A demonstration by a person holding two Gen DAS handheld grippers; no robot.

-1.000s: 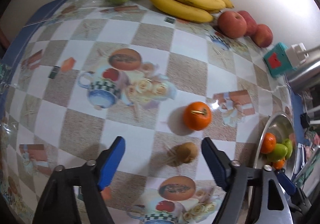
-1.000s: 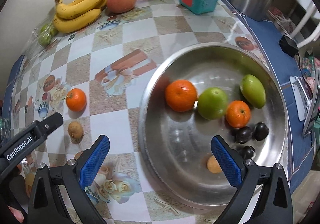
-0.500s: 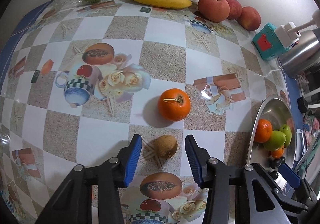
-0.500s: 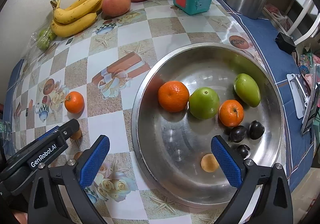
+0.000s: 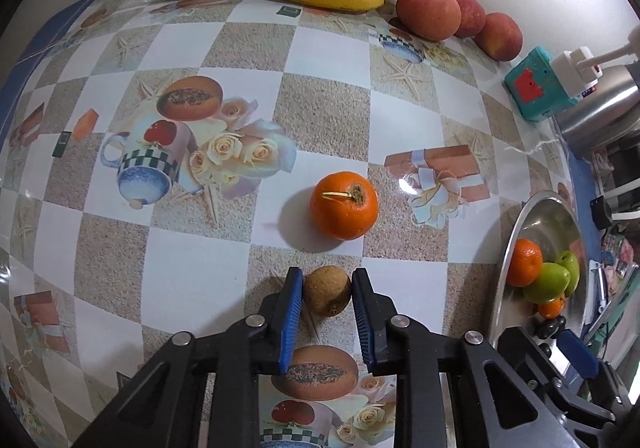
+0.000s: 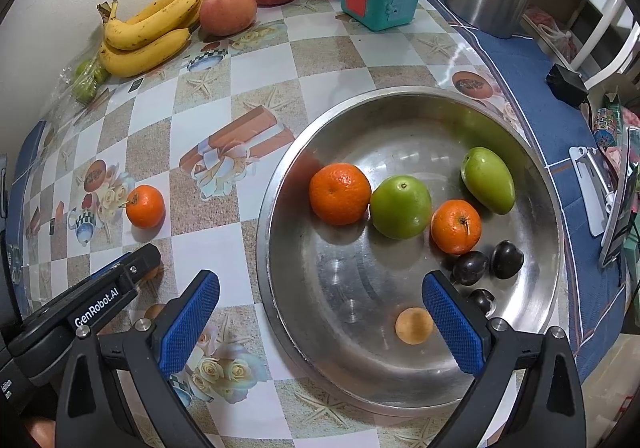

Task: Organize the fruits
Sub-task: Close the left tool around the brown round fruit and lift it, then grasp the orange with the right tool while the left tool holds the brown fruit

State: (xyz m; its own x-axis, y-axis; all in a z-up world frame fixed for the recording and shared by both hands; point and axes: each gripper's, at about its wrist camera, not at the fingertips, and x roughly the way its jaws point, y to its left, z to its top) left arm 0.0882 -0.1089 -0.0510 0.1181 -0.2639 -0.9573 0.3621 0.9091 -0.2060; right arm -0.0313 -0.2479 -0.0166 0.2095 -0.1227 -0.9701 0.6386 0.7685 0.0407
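Both left claw (image 5: 327, 298) pads now pinch the brown fruit (image 5: 327, 290).

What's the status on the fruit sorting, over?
Left gripper shut on small brown round fruit. Right gripper open over steel bowl. Loose orange mandarin ahead, path clear.

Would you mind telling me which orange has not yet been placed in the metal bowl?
The stemmed orange on the tablecloth; the other two lie in the bowl.

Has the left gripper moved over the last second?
Yes. The left gripper has advanced toward the orange and closed from wide open onto the small brown fruit, which sits where it was on the tablecloth.
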